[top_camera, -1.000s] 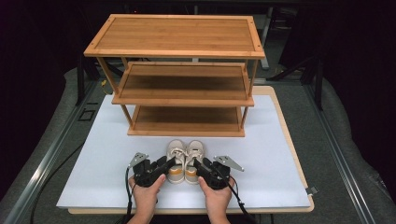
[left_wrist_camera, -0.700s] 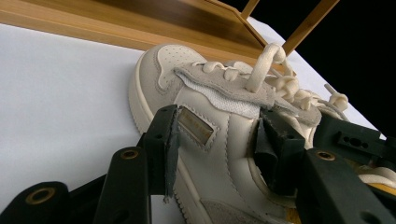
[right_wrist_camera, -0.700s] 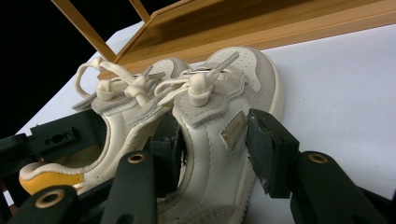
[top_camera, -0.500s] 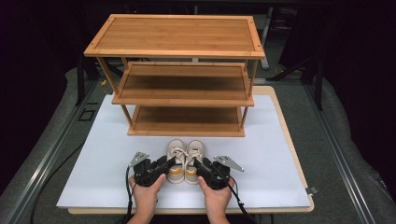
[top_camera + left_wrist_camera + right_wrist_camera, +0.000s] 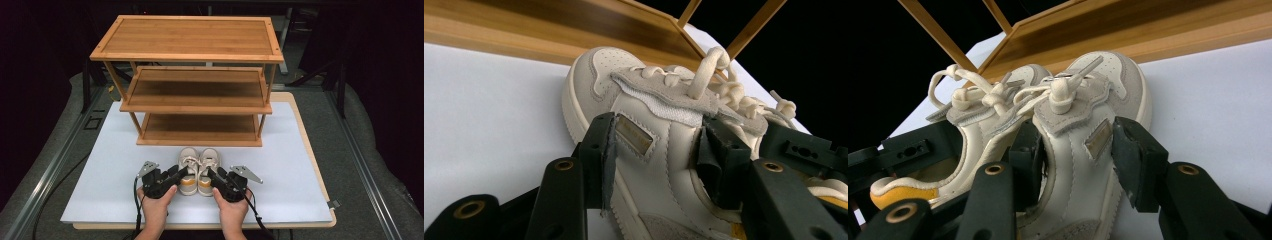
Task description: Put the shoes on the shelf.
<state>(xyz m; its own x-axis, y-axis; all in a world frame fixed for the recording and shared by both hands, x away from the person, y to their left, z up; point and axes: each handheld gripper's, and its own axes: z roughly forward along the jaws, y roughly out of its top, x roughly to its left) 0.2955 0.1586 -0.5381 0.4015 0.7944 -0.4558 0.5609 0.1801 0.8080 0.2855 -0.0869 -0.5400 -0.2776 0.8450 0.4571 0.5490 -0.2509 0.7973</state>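
Item: pair of small sneakers, side by side on the white mat [image 5: 100, 190], toes toward the wooden shelf rack [image 5: 190, 80] just ahead of the grippers.

Left shoe [image 5: 649, 135] — clamped by our left gripper [image 5: 654, 150], one jaw on its outer side wall, the other inside its collar. Right shoe [image 5: 1083, 145] — clamped likewise by our right gripper [image 5: 1075, 155]. We judge each grip sits at mid-shoe so that each shoe can lift level and go onto a shelf together with its mate.

Appearance: cream leather, grey suede at toe and eyelets, thick off-white laces knotted, small metallic tag on each outer side, orange lining at the heel. Soles rest flat on the mat; the two shoes touch.
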